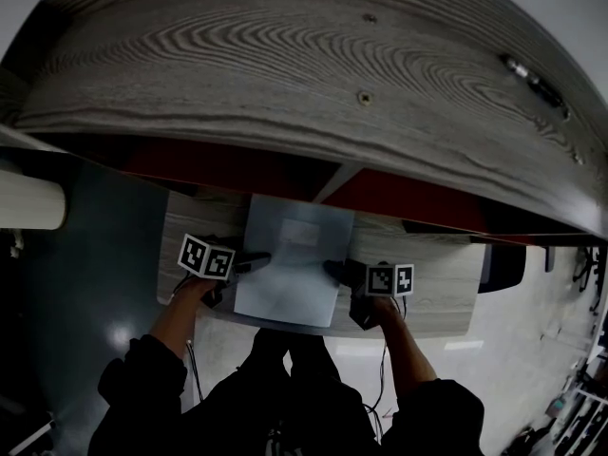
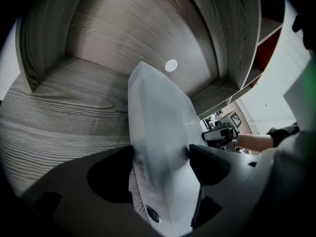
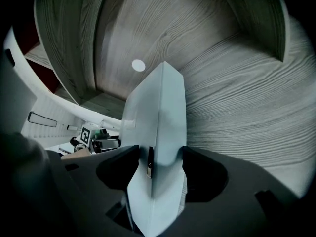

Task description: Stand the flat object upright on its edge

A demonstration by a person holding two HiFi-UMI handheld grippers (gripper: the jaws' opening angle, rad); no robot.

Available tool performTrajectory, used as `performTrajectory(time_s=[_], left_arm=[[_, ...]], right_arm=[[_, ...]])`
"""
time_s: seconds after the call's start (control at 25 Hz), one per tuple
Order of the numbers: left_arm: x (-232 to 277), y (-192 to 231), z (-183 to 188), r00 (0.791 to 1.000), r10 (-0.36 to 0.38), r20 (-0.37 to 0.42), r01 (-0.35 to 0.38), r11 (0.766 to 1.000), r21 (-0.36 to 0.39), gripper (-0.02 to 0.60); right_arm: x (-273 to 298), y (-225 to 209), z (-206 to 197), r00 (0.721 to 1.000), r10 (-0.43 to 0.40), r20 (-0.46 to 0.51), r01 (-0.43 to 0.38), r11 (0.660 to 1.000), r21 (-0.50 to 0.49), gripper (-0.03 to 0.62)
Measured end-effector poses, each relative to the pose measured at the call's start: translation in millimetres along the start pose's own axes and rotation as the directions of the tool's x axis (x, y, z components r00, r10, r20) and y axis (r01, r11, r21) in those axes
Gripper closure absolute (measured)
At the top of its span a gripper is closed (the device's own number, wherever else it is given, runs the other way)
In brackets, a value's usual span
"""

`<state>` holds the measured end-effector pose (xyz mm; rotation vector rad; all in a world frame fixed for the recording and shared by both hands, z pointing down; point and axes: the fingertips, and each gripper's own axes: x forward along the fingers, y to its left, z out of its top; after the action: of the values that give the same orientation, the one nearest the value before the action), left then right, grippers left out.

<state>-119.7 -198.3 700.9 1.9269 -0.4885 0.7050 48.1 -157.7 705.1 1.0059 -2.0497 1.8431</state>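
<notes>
Overhead, a wide wood-grain board (image 1: 285, 55) juts over the counter (image 1: 437, 278), with bare room on either side. The left tongs (image 1: 258, 260) are clamped on the left edge of the pale flat packet (image 1: 290, 278), which spans the counter's near middle. The right tongs (image 1: 334, 270) grip its right edge. Pale floor (image 1: 532, 350) shows at right.

Left hand-held gripper (image 2: 161, 158) jaws clamped on pale flat package (image 2: 163, 117), wood-grain shelf (image 2: 64, 117) behind, right hand-held gripper (image 2: 219, 132) beyond.
</notes>
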Motion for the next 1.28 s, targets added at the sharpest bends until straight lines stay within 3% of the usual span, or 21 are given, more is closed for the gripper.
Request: performTrajectory(time_s=[0.72,1.28], left_arm=[[-17,-14,12,0.999,0.022,0.036,-0.025,0.995,0.100,0.219],[-35,-26,25,0.995,0.042,0.090,-0.059,0.977,0.204,0.219]], right_arm=[[-13,25,10,0.999,-0.013,0.032,0.017,0.992,-0.125,0.339],[-24,47,17,0.997,0.000,0.081,0.019,0.974,-0.228,0.339]])
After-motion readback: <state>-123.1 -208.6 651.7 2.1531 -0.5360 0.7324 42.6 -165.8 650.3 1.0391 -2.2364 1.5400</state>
